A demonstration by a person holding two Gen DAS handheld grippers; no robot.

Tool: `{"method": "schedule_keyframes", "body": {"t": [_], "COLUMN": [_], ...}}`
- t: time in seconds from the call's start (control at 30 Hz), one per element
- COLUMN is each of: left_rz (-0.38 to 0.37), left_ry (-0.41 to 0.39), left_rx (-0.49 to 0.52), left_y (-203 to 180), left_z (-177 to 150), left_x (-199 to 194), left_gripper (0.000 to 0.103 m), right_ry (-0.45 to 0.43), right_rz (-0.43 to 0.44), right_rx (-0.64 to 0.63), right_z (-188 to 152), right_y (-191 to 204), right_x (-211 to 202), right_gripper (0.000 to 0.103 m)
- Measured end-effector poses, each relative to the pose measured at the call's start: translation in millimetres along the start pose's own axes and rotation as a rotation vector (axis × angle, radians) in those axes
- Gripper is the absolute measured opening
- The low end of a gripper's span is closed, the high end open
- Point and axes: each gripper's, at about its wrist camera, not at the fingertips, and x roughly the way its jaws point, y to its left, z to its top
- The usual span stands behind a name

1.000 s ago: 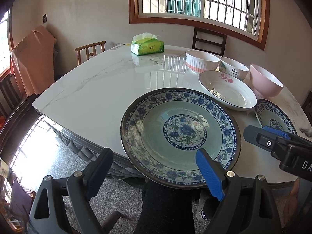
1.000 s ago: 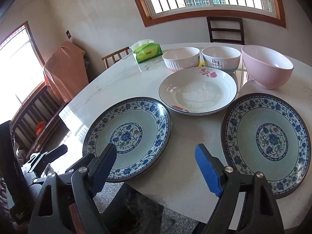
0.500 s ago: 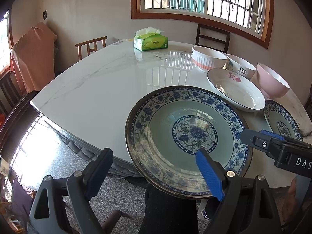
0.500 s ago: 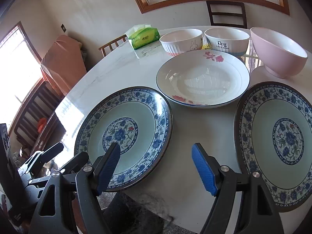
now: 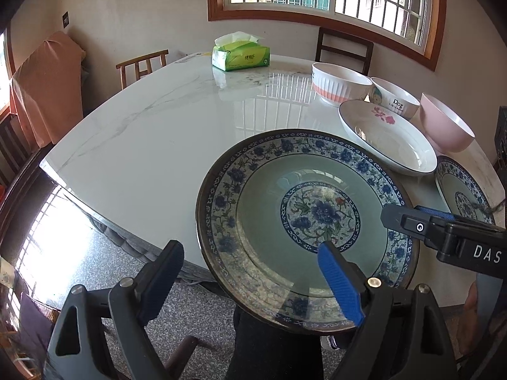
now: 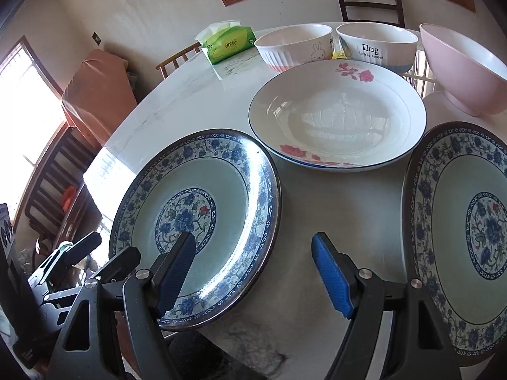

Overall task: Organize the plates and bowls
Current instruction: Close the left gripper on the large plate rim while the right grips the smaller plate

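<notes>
Left wrist view first: the left gripper (image 5: 250,280) hangs with its jaws spread wide and nothing between them, one finger over the floor beyond the table edge, the other, blue-padded, over the near rim of a blue-patterned plate (image 5: 304,221). That plate lies on the white marble table (image 5: 152,145), overhanging its near edge. Right of it the right gripper (image 5: 443,231) reaches in from the side, and beyond it a second blue-patterned plate (image 5: 459,190) lies at the right edge of the table. Further back, from left to right, stand a green tissue pack (image 5: 240,55), a ribbed white bowl (image 5: 340,84), a bowl marked "Dog" (image 5: 394,101) and a pink bowl (image 5: 443,126), with a white rose dish (image 5: 386,136) in front of the bowls. Right wrist view: the right gripper's jaws are also apart and empty, above the table between the two patterned plates.
</notes>
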Motion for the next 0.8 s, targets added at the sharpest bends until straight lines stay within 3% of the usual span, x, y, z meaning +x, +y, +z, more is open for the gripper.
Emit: {"method": "schedule_keyframes", "body": {"t": [0.03,0.07,0.1,0.17,0.23,0.33,0.4,0.5,0.8], "left_rz": [0.004,0.006,0.038,0.105,0.111,0.092,0.103,0.108,0.11], "left_ry": [0.001,0.008,0.014,0.0,-0.007,-0.002,-0.006,-0.013,-0.018], "left_rx": [0.007,0.015,0.022,0.027,0.015,-0.007,-0.005,-0.006,-0.037], "left_y": [-1.1,-2.6,-3.5,-2.2,4.6,12.0,12.5,11.7,21.8], "left_z": [-0.3,-0.3,-0.1,-0.3,1.2,3.9,4.4,4.4,10.1], "left_x": [0.9,2.6,4.0,4.5,4.3,4.9,5.6,6.1,10.3], "left_gripper": [0.084,0.071,0.063,0.036,0.027,0.023,0.023,0.022,0.02], "right_ry": [0.002,0.003,0.004,0.005,0.009,0.013,0.014,0.005,-0.025], "right_rz": [-0.007,-0.007,-0.005,-0.009,-0.017,-0.021,-0.039,-0.069,-0.062], "right_rx": [-0.004,-0.008,-0.009,-0.019,-0.035,-0.057,-0.072,-0.073,-0.018], "right_z": [0.6,0.9,1.5,2.5,2.9,3.7,4.8,6.1,11.1], "right_y": [0.7,1.0,1.3,2.5,5.0,8.1,9.3,7.8,4.3], "right_x": [0.5,1.1,1.8,2.9,4.3,6.9,8.9,9.9,11.9], "right_gripper": [0.074,0.074,0.074,0.074,0.073,0.058,0.042,0.028,0.021]}}
